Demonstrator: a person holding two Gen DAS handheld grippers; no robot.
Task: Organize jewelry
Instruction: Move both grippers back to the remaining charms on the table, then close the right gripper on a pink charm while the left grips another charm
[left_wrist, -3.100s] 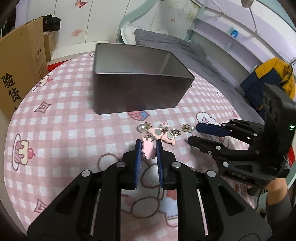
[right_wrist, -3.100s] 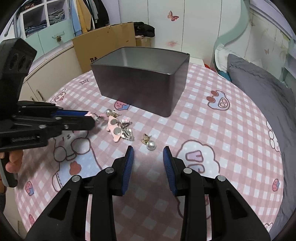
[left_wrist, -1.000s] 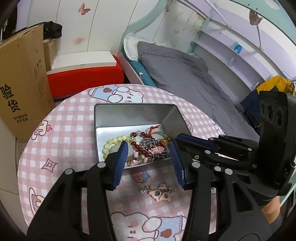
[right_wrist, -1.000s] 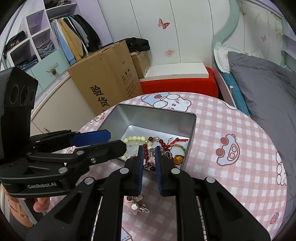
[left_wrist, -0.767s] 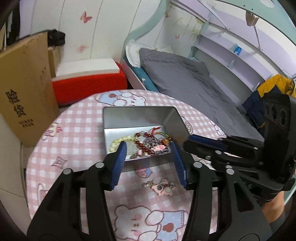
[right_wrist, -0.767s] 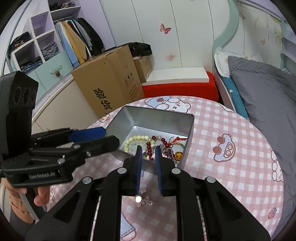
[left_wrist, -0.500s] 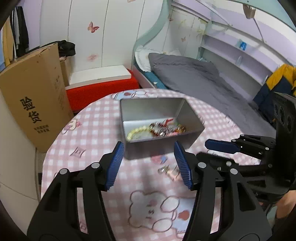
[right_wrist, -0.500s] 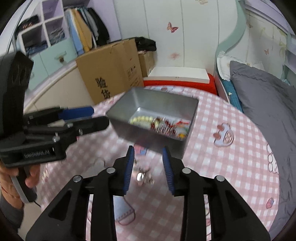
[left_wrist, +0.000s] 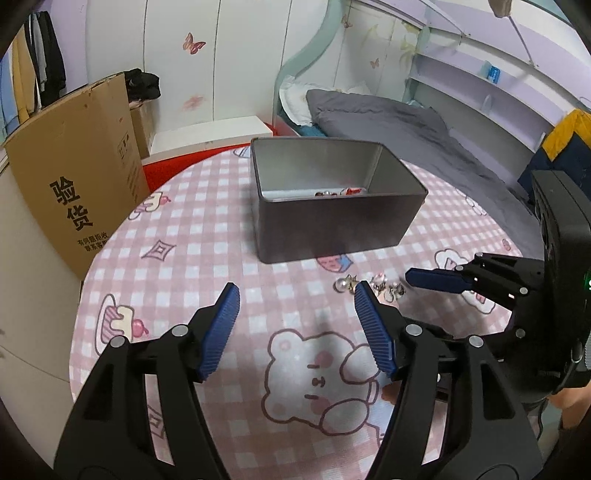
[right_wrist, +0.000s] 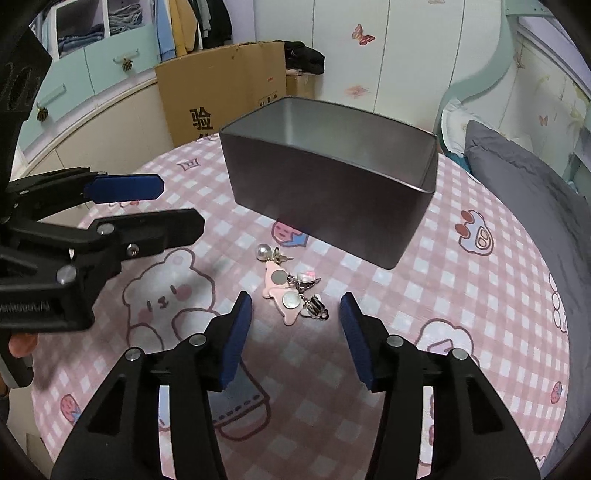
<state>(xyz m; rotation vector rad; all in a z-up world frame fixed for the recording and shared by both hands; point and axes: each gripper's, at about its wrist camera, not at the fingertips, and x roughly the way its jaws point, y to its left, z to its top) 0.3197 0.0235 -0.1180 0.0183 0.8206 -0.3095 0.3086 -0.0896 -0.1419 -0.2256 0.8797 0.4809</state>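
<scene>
A grey metal tin (left_wrist: 332, 218) (right_wrist: 332, 199) stands on the round table with the pink checked cloth (left_wrist: 177, 258); a little jewelry shows inside it (left_wrist: 332, 192). A small pile of earrings lies in front of the tin: a pink charm piece (right_wrist: 282, 295), a pearl earring (right_wrist: 263, 251) and silver clips (right_wrist: 314, 306); it shows in the left wrist view too (left_wrist: 369, 286). My right gripper (right_wrist: 295, 317) is open and empty, low over the pile. My left gripper (left_wrist: 295, 306) is open and empty, left of the pile.
A cardboard box (left_wrist: 74, 177) stands beside the table on the left. A bed with grey bedding (left_wrist: 406, 125) is behind the table. A closet with clothes (right_wrist: 184, 26) and cabinets lie beyond.
Both grippers have dropped from above the tin to low over the table in front of it. The right jaws, narrow a second ago, have opened wide.
</scene>
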